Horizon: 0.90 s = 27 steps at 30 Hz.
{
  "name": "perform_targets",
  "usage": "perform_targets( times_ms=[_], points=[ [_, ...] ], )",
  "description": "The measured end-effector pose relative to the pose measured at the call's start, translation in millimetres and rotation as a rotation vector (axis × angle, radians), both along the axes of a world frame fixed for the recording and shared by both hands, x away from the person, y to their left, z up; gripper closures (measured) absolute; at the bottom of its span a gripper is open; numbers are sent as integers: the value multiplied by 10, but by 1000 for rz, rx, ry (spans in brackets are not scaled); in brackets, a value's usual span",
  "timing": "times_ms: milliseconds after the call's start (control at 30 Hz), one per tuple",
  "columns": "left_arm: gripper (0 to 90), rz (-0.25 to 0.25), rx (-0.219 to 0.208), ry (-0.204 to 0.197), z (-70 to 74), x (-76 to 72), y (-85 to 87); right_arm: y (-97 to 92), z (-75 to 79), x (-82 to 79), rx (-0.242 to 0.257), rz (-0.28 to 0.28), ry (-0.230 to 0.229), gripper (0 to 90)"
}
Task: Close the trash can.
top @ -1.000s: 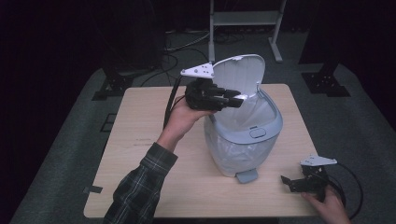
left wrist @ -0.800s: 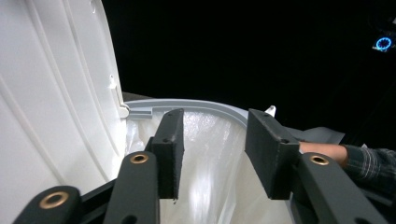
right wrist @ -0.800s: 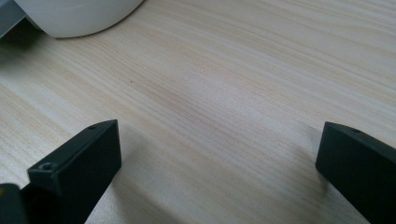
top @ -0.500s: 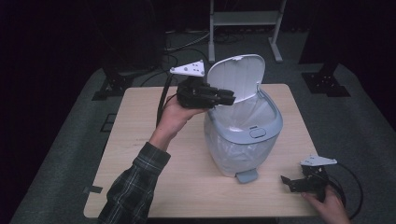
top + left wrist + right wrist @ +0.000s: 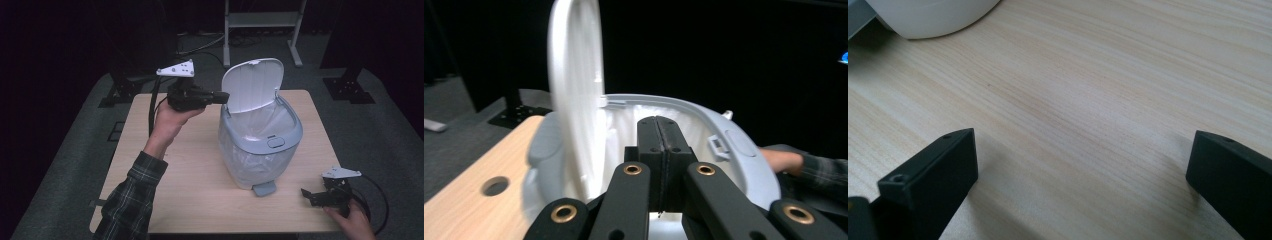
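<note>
The left hand-held gripper (image 5: 223, 95) has drawn back leftward from the pedal bin (image 5: 260, 145), its jaws just closed together on nothing. The bin's lid (image 5: 252, 85) stands upright at upper centre. The right hand-held gripper (image 5: 306, 193) rests wide open, empty, on the worktop (image 5: 185, 170) at lower right.

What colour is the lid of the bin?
White; the lid stands open, clearest in the high view.

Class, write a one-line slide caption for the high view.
Left gripper, shut, beside raised white lid of grey lined pedal bin; right gripper on wooden table.
</note>
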<state>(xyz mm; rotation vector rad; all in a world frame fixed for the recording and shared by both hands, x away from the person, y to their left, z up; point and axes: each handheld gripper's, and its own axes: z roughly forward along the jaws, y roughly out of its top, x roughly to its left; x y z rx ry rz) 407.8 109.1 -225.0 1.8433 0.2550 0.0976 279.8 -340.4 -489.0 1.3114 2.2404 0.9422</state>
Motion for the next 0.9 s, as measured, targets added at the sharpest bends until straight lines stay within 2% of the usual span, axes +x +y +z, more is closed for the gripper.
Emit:
perform_targets(
  times_ms=[233,400,500,700,900],
  points=[
    [900,53,-13,-17,3,66,115,-11,-1,-38,1,-1,0,0],
    [900,73,-20,-18,-13,155,175,-14,0,-46,1,0,1,0],
    [900,80,-29,-12,-11,214,186,-15,-1,-48,1,1,1,0],
    [900,118,-38,-28,28,346,192,-15,-1,-49,0,1,0,0],
    [900,129,-43,-18,59,479,144,-14,0,-50,3,1,1,0]
  ],
)
